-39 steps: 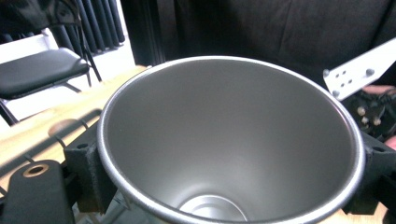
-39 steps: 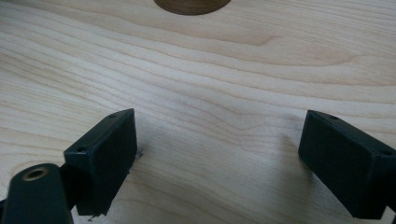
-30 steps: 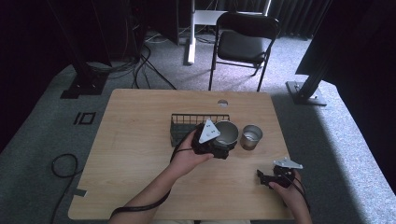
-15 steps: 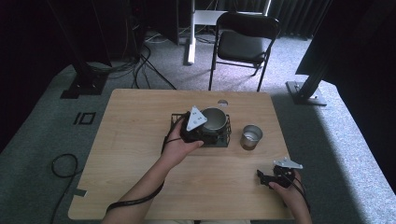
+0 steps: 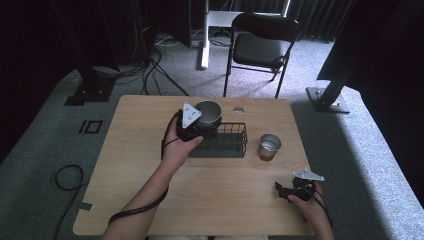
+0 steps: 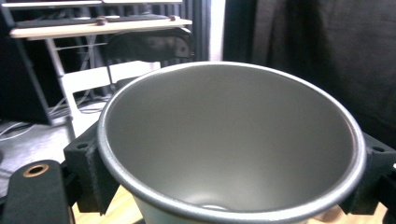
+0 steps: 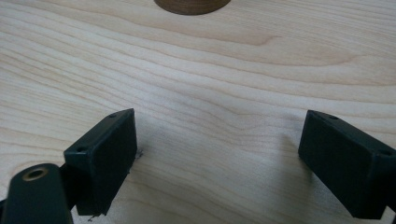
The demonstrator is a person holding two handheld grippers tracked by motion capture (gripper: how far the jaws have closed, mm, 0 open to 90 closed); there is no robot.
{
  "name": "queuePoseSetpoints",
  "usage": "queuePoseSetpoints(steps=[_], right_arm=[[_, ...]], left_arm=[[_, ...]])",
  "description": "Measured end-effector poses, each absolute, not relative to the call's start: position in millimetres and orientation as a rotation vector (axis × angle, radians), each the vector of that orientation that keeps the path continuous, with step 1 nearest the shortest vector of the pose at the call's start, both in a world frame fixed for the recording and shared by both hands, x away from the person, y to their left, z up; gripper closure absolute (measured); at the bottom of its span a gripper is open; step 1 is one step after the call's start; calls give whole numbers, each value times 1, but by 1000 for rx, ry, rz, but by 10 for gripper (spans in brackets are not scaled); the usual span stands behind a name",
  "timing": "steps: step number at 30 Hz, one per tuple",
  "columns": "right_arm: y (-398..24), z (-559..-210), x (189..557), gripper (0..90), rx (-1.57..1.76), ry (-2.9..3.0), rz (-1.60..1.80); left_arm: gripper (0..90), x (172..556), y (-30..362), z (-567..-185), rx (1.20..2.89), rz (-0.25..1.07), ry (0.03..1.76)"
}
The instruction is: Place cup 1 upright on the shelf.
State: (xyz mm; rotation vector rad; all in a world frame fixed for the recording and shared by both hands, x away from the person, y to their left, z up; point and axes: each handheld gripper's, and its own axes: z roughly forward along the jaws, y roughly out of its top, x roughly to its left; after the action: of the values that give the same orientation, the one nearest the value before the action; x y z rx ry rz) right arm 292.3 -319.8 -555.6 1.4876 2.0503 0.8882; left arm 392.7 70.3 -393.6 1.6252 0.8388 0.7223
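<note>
My left gripper [image 5: 202, 126] is shut on a grey metal cup [image 5: 208, 113] and holds it in the air over the left end of a black wire basket [image 5: 227, 142]. In the left gripper view the cup [image 6: 233, 135] sits upright between the two jaws, its mouth wide open and its inside bare. A second metal cup [image 5: 269, 146] stands on the table right of the basket. My right gripper [image 5: 283, 192] rests low near the table's front right corner. It is open, and its fingers [image 7: 105, 158] have only bare wood between them.
The wooden table [image 5: 140, 190] has a round cable hole [image 5: 238, 110] near its far edge. A black folding chair [image 5: 260, 47] stands behind the table, with cables on the grey carpet to the left. A dark post foot [image 5: 327, 97] stands at the right.
My left gripper has carried the cup up and to the far left, from beside the second cup to above the basket's left end. The right gripper has stayed put.
</note>
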Motion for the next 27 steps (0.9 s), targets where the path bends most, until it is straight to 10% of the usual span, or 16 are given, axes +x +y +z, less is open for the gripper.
queuePoseSetpoints(steps=[27], right_arm=[[-320,-556,292,111,1489,2051,888]], left_arm=[[136,427,88,-452,1519,770,1020]])
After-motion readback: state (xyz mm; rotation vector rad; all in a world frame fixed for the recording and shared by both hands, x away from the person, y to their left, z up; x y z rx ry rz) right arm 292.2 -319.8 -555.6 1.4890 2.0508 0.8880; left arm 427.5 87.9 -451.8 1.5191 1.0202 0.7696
